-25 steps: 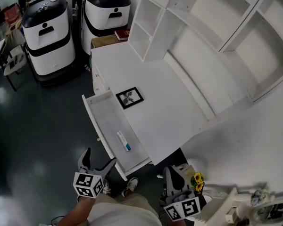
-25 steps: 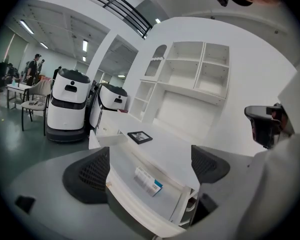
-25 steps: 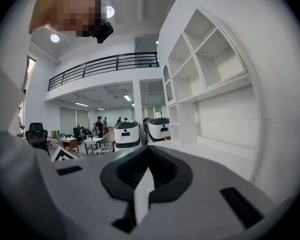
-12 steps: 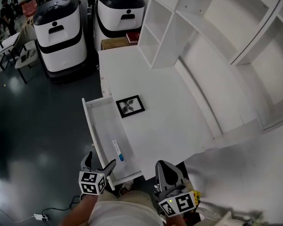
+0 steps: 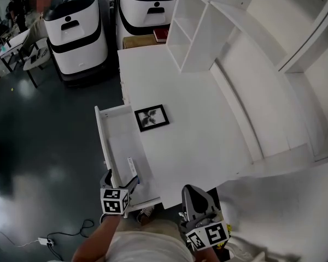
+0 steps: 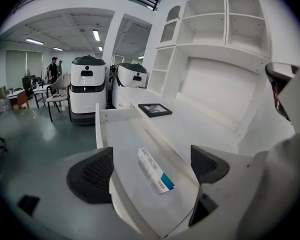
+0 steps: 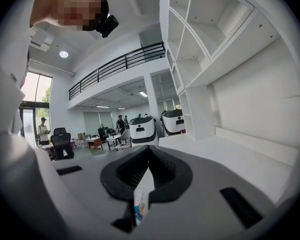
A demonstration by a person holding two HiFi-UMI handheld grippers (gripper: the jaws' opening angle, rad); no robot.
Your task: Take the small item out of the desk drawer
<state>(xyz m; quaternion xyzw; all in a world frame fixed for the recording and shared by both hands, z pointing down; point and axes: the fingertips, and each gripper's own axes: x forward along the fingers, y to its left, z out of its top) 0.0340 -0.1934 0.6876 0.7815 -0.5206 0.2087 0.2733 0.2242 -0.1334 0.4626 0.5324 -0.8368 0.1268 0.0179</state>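
In the open drawer (image 5: pixel 105 138) at the left front of the white bench (image 5: pixel 202 130), a small white box (image 6: pixel 155 170) with a blue end is seen lying flat on the drawer floor. The left tool (image 5: pixel 120 180) is held over the drawer's near end with its jaws spread wide, the box lying between and beyond them, untouched. The right tool (image 5: pixel 195 196) is held off the bench's front edge, its jaws drawn together to a thin slit; nothing can be made out as gripped. A black picture frame (image 5: pixel 151 117) lies on the bench just beside the drawer.
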